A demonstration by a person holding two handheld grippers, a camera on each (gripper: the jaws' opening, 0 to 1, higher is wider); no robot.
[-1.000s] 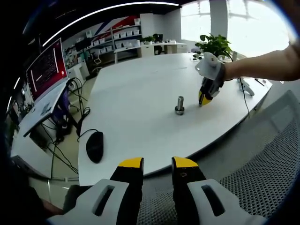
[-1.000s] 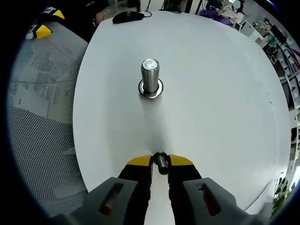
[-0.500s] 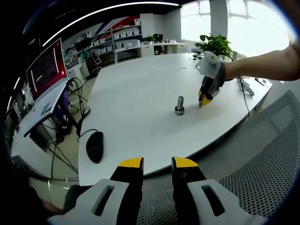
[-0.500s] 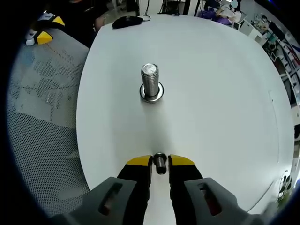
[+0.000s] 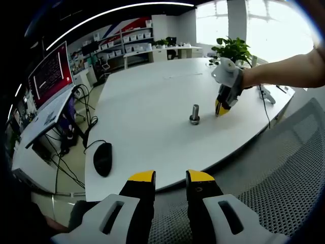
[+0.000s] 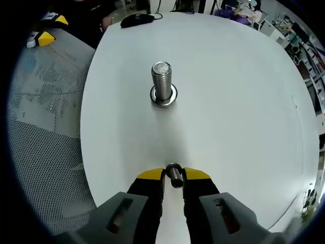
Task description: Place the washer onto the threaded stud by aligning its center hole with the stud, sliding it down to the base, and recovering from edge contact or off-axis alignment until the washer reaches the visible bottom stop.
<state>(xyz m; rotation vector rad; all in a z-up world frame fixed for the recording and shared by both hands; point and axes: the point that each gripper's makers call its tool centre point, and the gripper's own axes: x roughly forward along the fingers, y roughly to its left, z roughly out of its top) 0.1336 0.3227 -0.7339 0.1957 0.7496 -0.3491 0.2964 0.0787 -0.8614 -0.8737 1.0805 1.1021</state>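
The table (image 5: 147, 109) is white with a rounded edge and spans the centre of the left gripper view. A threaded stud (image 6: 162, 85) stands upright on it, centre-right in that view and upper centre in the right gripper view, with a metal ring around its base. A black mouse (image 5: 102, 158) lies near the table's lower-left edge.

washer (image 6: 174, 174) half-hidden between claw tips

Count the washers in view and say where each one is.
2. One washer is pinched between the right gripper tips. Another ring appears to sit at the base of the stud on the table.
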